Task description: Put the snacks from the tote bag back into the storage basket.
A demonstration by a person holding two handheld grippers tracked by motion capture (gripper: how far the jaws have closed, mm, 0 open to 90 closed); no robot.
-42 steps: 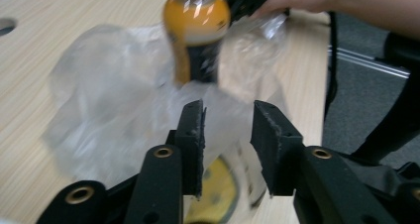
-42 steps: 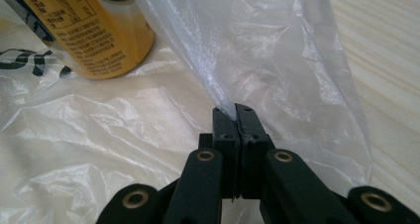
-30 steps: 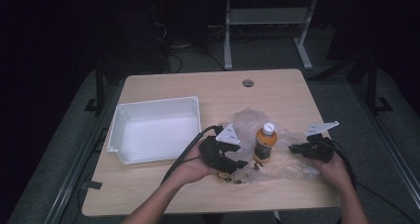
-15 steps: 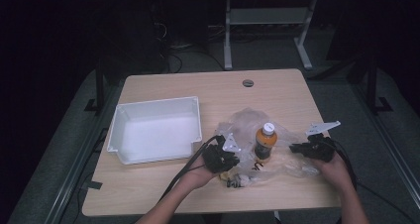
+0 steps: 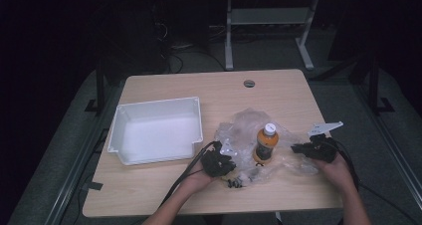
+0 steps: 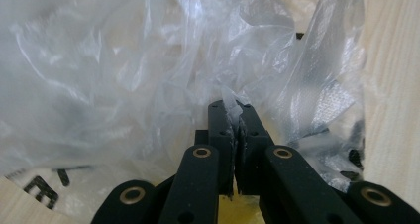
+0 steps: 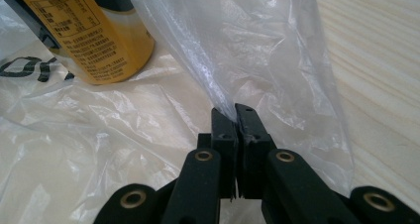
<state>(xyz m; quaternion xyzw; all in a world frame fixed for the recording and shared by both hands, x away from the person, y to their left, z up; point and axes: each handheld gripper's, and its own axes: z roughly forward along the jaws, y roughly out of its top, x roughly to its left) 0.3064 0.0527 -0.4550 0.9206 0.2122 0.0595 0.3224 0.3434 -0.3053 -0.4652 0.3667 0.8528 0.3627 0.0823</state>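
Since the earlier frames my left gripper (image 5: 225, 161) has dropped onto the near left edge of the clear plastic bag (image 5: 249, 135), and its jaws have just been closing with the film between them; my right gripper (image 5: 303, 148) has kept its place at the bag's right edge.

From the high view I see the whole layout: the bag lies crumpled on the near middle of the counter (image 5: 164, 190), with an orange bottle (image 5: 263, 145) standing upright on it between my two grippers, white cap up. My left gripper view adds what the high view cannot: the jaws are clenched on a pinch of the film (image 6: 233, 107), and more of the bag (image 6: 148, 65) billows up beyond them. My right gripper view shows the same on its side, jaws clamped on a fold of the bag (image 7: 233, 110), with the bottle's yellow label (image 7: 94, 40) just beyond to the left and bare wood (image 7: 381, 60) to the right.

Left of the bag, well apart from the bottle, sits a white tray (image 5: 117, 135); I see nothing inside it. Whether the bottle is inside the bag or merely on top of it I cannot tell.
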